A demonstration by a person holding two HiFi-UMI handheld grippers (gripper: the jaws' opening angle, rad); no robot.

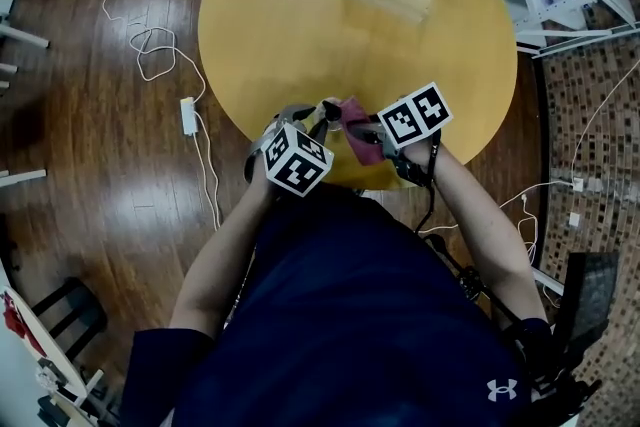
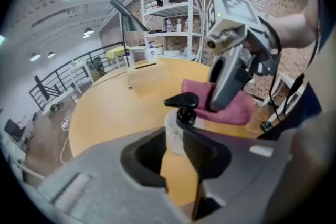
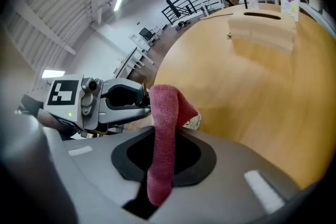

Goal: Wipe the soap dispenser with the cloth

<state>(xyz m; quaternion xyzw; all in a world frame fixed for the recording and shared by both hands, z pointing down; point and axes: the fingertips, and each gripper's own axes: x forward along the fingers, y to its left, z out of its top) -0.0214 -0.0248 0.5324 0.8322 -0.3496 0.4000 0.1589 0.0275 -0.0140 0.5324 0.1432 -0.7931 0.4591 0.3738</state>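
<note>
The soap dispenser [image 2: 178, 115] is held upright between the jaws of the left gripper [image 2: 175, 139], whose pads are pressed against the sides of the pale bottle just under its black pump head, above the near edge of the round wooden table [image 1: 290, 25]. A pink cloth [image 3: 165, 113] is pinched between the nearly closed jaws of the right gripper [image 3: 165, 150], and its free end is draped over the dispenser. The two grippers are brought tip to tip, with the dispenser and cloth between them.

Head view looks steeply down; gripper views (close-up) share the table [image 1: 290, 35].
</note>
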